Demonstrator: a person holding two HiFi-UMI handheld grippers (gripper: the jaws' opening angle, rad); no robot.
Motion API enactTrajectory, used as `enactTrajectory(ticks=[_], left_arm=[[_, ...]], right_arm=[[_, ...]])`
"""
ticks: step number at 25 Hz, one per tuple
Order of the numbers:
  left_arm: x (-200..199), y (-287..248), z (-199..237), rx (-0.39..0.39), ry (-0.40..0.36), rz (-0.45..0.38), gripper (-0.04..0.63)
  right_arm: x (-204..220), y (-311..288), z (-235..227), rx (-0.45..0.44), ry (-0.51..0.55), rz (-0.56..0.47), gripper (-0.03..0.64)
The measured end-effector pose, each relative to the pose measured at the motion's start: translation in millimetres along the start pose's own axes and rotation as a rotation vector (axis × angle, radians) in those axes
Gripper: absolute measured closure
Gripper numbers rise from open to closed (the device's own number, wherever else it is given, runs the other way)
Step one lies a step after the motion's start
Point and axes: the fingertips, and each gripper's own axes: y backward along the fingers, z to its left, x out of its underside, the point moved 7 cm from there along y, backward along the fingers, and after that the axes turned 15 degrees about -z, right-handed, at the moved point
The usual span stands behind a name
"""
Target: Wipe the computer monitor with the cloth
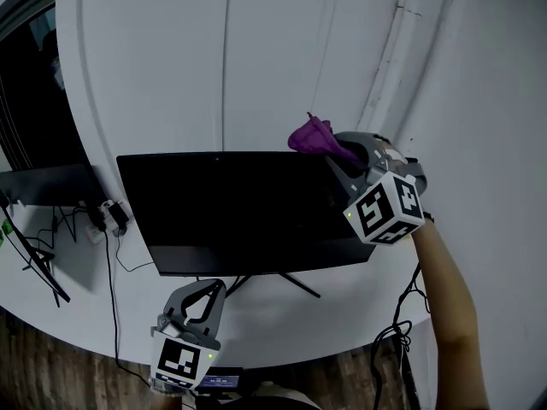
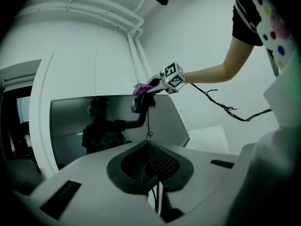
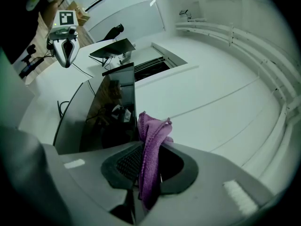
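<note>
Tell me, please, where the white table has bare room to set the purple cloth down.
Bare white tabletop lies in front of the black monitor, between its thin stand legs and the table's front edge. Left of the monitor is crowded: a plug adapter, loose black cords and a second dark screen.

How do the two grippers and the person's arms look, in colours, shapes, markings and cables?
Both the left gripper and right gripper are grey plastic with dark ridged pads, each carrying a white cube with black square markers. A thin black cable hangs by the right arm. The person wears a black short sleeve.
</note>
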Motion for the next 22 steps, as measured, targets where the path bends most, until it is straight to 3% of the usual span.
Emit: enactTrajectory(ticks=[8, 22], left_arm=[[-1.6, -23.5, -16.2, 0.038, 0.006, -0.012, 0.59], [0.2, -53.6, -35.8, 0.081, 0.014, -0.014, 0.591]], right_arm=[[36.4, 33.1, -8.7, 0.016, 0.035, 0.082, 0.537], [101.3, 86.8, -27.9, 0.113, -0.03, 0.201, 0.537]])
